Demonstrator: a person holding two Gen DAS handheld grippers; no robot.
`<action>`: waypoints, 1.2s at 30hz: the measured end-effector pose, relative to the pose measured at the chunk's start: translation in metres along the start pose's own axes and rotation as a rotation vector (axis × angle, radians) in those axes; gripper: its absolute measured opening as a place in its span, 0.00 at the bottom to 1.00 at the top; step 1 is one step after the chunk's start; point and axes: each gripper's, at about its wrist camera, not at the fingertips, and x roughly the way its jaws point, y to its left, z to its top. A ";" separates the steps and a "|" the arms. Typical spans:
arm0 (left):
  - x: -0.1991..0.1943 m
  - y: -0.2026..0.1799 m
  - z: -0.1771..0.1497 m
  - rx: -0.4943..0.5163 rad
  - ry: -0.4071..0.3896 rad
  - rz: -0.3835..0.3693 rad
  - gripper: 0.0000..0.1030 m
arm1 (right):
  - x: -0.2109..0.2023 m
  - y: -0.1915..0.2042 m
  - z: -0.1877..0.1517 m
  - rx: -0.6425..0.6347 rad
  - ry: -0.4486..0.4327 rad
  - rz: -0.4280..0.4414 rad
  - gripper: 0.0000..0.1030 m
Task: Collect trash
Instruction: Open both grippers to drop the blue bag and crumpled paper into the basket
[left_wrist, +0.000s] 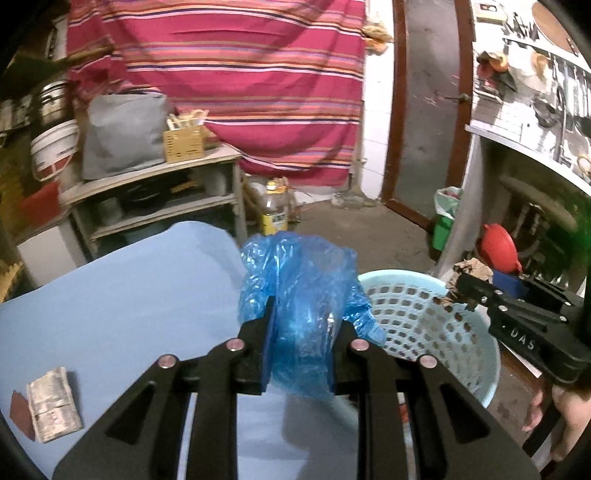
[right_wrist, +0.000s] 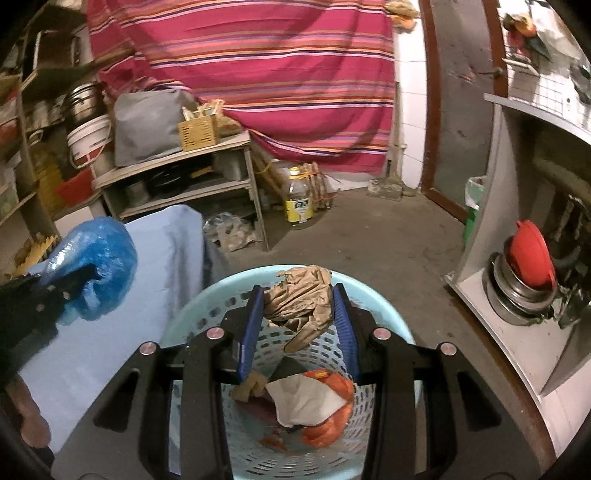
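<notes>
**Both grippers loaded at the basket**

Left wrist view: the left gripper (left_wrist: 303, 332) is clamped on a crumpled blue plastic bag (left_wrist: 301, 280), long axis upright, bulging above the fingertips, over the right edge of the blue table (left_wrist: 122, 295) beside the basket (left_wrist: 424, 321). A folded newspaper wad (left_wrist: 53, 404) lies near the table's left edge.

Right wrist view: the right gripper (right_wrist: 299, 306) pinches crumpled brown paper (right_wrist: 301, 297) above the basket's far rim; one tail points down into it.

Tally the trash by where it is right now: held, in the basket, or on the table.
Held: 2, blue bag, brown paper
In basket: 3, white paper, orange wrapper, tan scrap
On table: 1, folded paper
Total: 6
</notes>
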 end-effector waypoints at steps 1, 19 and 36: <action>0.005 -0.006 0.002 0.004 0.004 -0.003 0.22 | 0.000 -0.004 -0.001 0.006 0.001 -0.004 0.37; 0.055 -0.039 -0.005 -0.004 0.107 -0.019 0.79 | 0.002 -0.034 -0.008 0.069 0.034 -0.037 0.37; 0.005 0.039 -0.013 -0.062 0.067 0.136 0.88 | 0.022 0.012 -0.001 -0.007 0.051 -0.046 0.75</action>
